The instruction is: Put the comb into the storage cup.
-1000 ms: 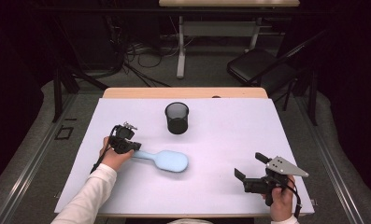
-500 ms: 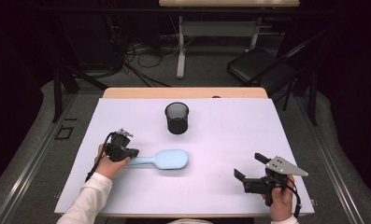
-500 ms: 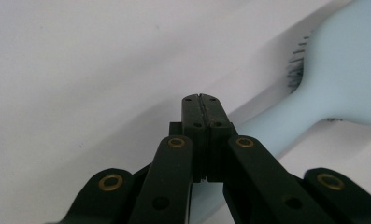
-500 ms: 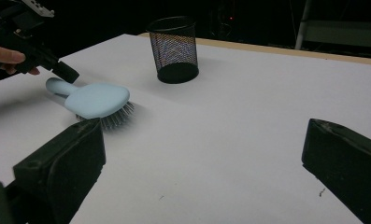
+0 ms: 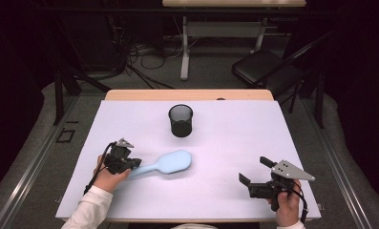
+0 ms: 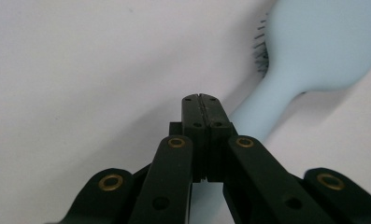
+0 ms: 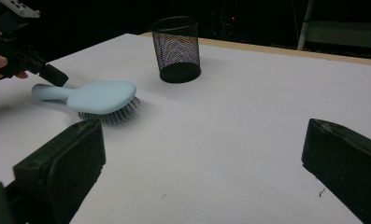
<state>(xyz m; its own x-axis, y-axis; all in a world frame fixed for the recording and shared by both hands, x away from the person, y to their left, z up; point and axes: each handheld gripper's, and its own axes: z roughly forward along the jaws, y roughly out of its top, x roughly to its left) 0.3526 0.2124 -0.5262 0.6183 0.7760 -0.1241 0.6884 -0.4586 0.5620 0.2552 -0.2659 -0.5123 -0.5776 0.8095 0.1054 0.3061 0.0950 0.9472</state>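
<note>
Left gripper [image 6: 202,100] clenched empty beside pale blue plastic hairbrush's [image 5: 167,162] handle.
Pushing there could spin the brush toward the black mesh cup [image 5: 181,120] at twelve o'clock; right gripper [image 5: 255,172] waits released.

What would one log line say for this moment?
left gripper: shut, empty, beside hairbrush handle | right gripper: open, empty | mesh cup: upright

Hairbrush [image 5: 165,163]: smooth matt pale-blue plastic, thin dark bristles. Beyond it, cup [image 5: 181,120]: black wire mesh. Surface [image 5: 235,143]: matt white sheet.
</note>
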